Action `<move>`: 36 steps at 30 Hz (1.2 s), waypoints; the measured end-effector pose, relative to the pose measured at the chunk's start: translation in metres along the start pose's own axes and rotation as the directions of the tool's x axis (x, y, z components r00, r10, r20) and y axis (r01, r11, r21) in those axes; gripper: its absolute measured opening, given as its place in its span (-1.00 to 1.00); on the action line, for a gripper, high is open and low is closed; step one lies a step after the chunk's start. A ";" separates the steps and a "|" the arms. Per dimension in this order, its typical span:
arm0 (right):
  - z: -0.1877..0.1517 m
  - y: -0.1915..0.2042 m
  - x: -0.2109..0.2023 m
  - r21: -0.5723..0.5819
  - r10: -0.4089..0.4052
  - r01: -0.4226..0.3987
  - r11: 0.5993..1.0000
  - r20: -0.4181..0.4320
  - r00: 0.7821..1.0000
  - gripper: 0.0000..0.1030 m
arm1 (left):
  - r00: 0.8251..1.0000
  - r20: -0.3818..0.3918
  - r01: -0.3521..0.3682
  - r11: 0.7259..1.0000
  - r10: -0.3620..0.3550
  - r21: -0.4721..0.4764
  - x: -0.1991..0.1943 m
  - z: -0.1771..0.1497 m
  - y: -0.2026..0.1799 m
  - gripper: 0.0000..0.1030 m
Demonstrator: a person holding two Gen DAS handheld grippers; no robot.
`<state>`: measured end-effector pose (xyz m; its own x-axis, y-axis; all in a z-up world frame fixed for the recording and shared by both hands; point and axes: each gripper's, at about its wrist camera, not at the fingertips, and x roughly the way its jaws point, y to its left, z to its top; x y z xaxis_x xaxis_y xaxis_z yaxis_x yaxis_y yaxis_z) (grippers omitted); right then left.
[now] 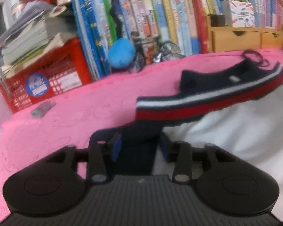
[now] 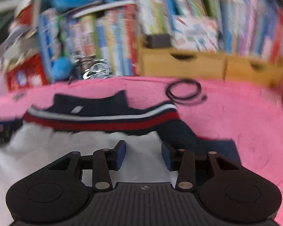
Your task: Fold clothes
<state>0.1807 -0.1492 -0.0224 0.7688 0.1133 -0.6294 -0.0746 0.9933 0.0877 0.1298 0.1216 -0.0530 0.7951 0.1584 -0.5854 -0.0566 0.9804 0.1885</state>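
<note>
At the bottom of the left wrist view, the left gripper has a navy sleeve between its blue pads, but whether they pinch it I cannot tell; the picture is blurred. At the bottom of the right wrist view, the right gripper stands with its jaws apart over the white body of the shirt, and no cloth shows between its pads. The shirt lies flat on the pink table cover, white panel nearest, then a red, white and navy chest band, then the navy collar toward the far side. Bare pink shows at the left of the left view and the right of the right view. Beyond the collar lies a coiled black cable, apart from the shirt. Along the far edge stand a red basket, a blue plush ball, a toy bicycle, wooden drawers and rows of books.
</note>
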 end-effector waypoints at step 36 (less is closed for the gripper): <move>-0.155 0.182 -0.112 -0.089 0.082 -0.076 0.993 0.068 0.994 -0.19 | 0.944 -0.127 0.317 0.943 -0.303 0.105 -0.028 0.021 -0.117 -0.07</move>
<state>-0.0172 0.0223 -0.0558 0.8015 0.1926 -0.5662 -0.1891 0.9798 0.0657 0.1271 0.0001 -0.0423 0.6914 -0.1325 -0.7102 0.2616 0.9622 0.0751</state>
